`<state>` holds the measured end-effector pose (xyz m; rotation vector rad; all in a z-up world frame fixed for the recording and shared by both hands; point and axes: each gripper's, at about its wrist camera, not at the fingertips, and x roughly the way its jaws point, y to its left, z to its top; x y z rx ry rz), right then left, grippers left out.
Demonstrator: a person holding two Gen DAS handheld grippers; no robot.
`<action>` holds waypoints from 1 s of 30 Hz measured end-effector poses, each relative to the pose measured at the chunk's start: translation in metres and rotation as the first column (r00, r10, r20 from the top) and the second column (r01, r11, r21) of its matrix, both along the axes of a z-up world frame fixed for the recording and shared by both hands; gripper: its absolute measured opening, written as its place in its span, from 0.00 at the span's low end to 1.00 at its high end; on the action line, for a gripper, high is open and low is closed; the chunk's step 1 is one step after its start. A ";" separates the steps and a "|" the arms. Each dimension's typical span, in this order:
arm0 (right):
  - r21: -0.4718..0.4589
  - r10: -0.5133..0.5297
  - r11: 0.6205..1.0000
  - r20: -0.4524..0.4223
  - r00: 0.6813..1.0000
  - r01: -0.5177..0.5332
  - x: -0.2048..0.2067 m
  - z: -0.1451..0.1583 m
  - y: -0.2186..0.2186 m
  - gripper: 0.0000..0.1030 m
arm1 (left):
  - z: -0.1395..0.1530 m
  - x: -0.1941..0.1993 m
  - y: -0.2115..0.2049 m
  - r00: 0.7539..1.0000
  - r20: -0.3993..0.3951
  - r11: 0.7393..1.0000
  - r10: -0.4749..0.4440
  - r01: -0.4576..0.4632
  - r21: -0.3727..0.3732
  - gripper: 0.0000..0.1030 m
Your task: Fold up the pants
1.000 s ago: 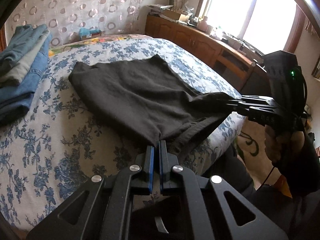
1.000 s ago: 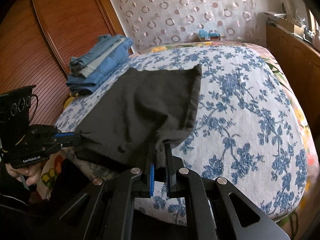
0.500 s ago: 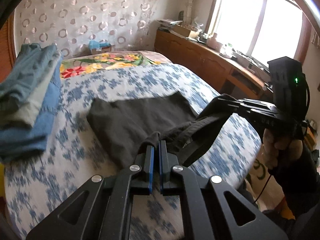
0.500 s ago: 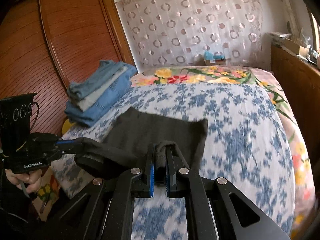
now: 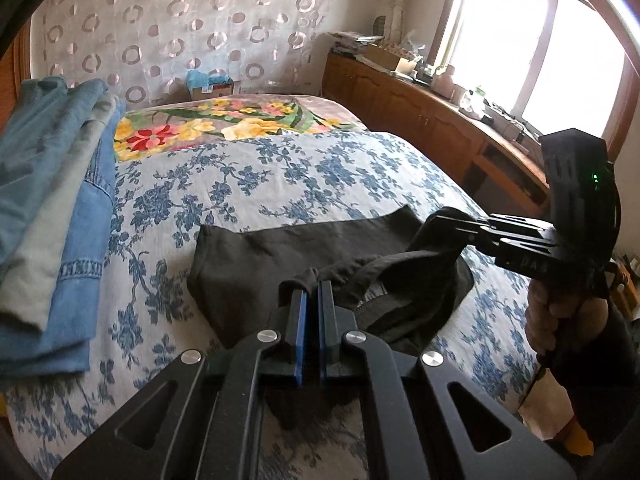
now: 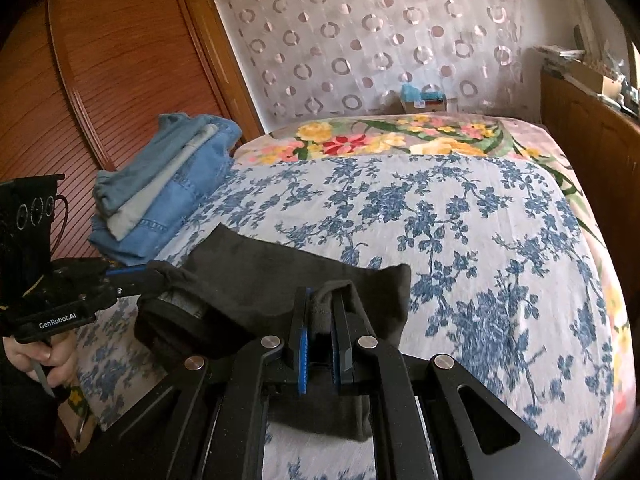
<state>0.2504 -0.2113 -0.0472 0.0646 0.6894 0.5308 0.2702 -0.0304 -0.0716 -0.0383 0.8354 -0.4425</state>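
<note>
Black pants (image 5: pixel 288 256) lie on the blue-flowered bedspread (image 5: pixel 248 184), their near part lifted and carried over the flat part. My left gripper (image 5: pixel 313 292) is shut on one corner of the black cloth. My right gripper (image 6: pixel 322 300) is shut on the other corner; it also shows in the left wrist view (image 5: pixel 444 220) at the right, and the left gripper shows in the right wrist view (image 6: pixel 156 274) at the left. The pants (image 6: pixel 288 280) sag between the two grippers.
A stack of folded jeans (image 5: pixel 52 208) lies at the bed's left side, also in the right wrist view (image 6: pixel 160 184). A wooden wardrobe (image 6: pixel 100 80) stands left of the bed. A wooden sideboard (image 5: pixel 432 120) under the window runs along the right.
Both grippers have lifted the near end of the pants off the bed edge and carried it forward over the far part. The flat part showing is shorter.
</note>
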 end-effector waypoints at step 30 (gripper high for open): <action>-0.091 -0.033 0.995 -0.002 0.999 0.033 -0.011 -0.005 -0.024 0.46 | -0.028 -0.001 0.003 0.999 -0.047 0.997 0.004 0.000 0.072 0.54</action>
